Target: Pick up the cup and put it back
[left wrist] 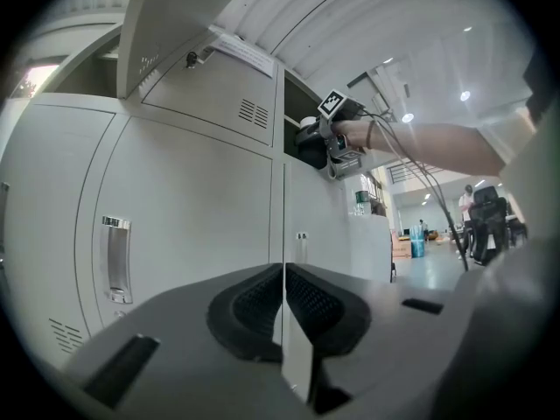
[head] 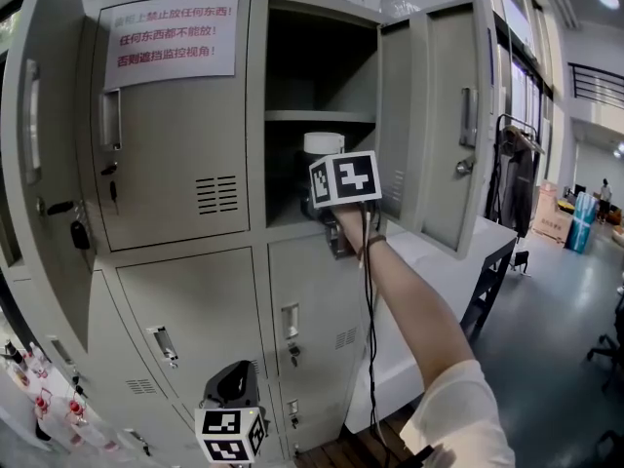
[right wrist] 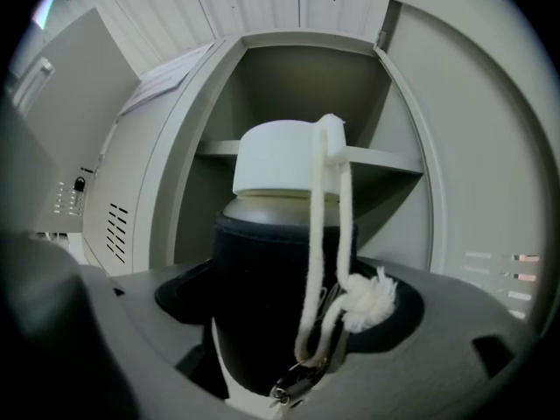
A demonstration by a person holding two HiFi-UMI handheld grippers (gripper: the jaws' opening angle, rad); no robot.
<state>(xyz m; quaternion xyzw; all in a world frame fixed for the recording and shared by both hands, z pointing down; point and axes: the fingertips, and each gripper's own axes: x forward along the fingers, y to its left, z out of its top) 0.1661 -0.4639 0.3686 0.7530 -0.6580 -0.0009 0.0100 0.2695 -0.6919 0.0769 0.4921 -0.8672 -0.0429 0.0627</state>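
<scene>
A cup (right wrist: pixel 278 234) with a white lid (right wrist: pixel 282 157) and a dark sleeve (right wrist: pixel 262 304) stands upright between the jaws of the right gripper (right wrist: pixel 284 322), which are clenched against the sleeve on both sides. A white cord (right wrist: pixel 325 234) hangs from the lid down the side of the cup facing the gripper's camera and ends in a frayed knot (right wrist: pixel 372 297) just over the right-hand jaw. A small metal clip (right wrist: pixel 293 381) dangles below the cord.

Straight ahead of this gripper is an open locker compartment (right wrist: pixel 289 86). Its shelf (right wrist: pixel 389 158) runs behind the cup at about lid height. In the head view the cup's lid sits just above the gripper's marker cube (head: pixel 345 178), at the mouth of the section under the shelf. No view shows whether the cup's base touches anything.

The compartment's door (head: pixel 444 115) stands open to the right of the gripper. To its left is a shut door bearing a white paper sign (head: pixel 175 35) with red and grey print. The person's hand (head: pixel 351 227) grips the tool from below, with a black cable (head: pixel 370 300) running along the bare forearm (head: pixel 414 315).

The left gripper (head: pixel 234 376) hangs low, well apart from the right one. Its jaws are pressed together with nothing between them, pointing at shut lower locker doors, a metal handle (left wrist: pixel 116 256) off to its left.
</scene>
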